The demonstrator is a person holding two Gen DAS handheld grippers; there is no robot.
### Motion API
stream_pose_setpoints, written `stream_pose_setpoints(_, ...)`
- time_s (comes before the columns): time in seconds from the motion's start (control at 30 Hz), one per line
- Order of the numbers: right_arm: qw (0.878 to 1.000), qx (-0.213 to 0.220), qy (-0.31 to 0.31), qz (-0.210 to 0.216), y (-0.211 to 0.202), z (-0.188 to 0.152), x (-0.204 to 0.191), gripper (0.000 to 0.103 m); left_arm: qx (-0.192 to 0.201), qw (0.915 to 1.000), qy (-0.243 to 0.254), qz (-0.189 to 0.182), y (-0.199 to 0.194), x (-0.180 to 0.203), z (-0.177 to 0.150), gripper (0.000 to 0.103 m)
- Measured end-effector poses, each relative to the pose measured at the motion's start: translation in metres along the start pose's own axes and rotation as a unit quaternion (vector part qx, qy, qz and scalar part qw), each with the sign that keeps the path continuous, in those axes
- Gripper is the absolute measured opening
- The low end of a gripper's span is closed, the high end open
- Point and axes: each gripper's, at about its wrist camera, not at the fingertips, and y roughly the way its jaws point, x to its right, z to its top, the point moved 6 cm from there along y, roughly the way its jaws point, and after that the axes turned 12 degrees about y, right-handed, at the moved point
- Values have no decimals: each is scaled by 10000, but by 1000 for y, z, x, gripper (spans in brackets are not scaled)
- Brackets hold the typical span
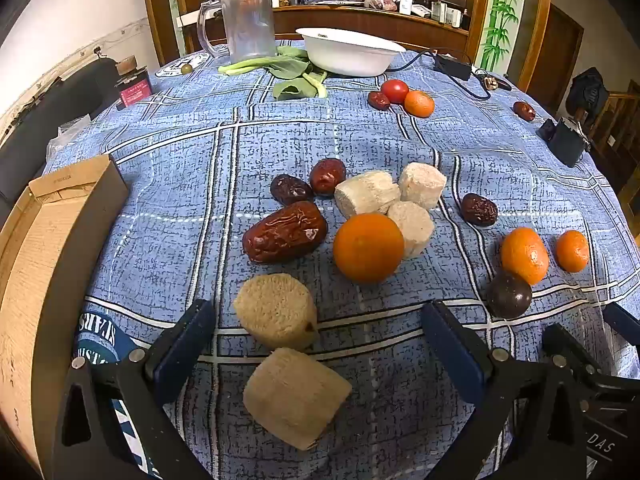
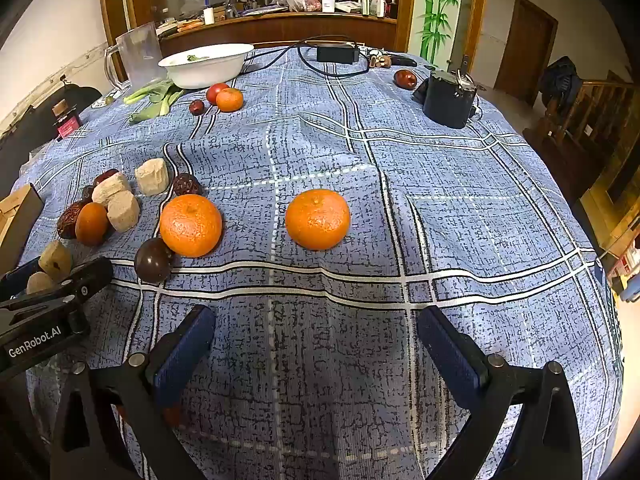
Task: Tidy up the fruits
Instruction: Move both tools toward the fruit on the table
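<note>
My left gripper (image 1: 320, 320) is open, with two beige sugarcane chunks (image 1: 277, 311) (image 1: 294, 396) lying between its fingers on the blue cloth. Beyond lie a large red date (image 1: 285, 232), an orange (image 1: 368, 247), three pale chunks (image 1: 366, 196) and smaller dates (image 1: 328, 176). To the right are two oranges (image 1: 524, 255) (image 1: 573, 251) and a dark passion fruit (image 1: 509, 295). My right gripper (image 2: 316, 328) is open and empty, short of two oranges (image 2: 317, 219) (image 2: 191, 225). The passion fruit (image 2: 153, 260) lies left of it.
A cardboard box (image 1: 44, 264) stands at the left edge. At the back are a white bowl (image 1: 348, 50), a plastic jug (image 1: 248, 20), greens (image 1: 292, 70), a tomato with an orange and date (image 1: 396, 90), a black adapter with cable (image 2: 336, 54) and a dark container (image 2: 448, 98).
</note>
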Motion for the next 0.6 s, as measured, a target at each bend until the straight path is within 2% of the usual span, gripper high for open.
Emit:
stream_pose_setpoints(0.47, 10000, 2, -1, -4, 0, 0, 0, 102, -19, 10000, 20, -11, 0, 0, 0, 103)
stream_pose_setpoints(0.6, 10000, -2, 6, 0, 0, 0, 0, 102, -274, 9994, 141, -167, 2, 0, 2, 103)
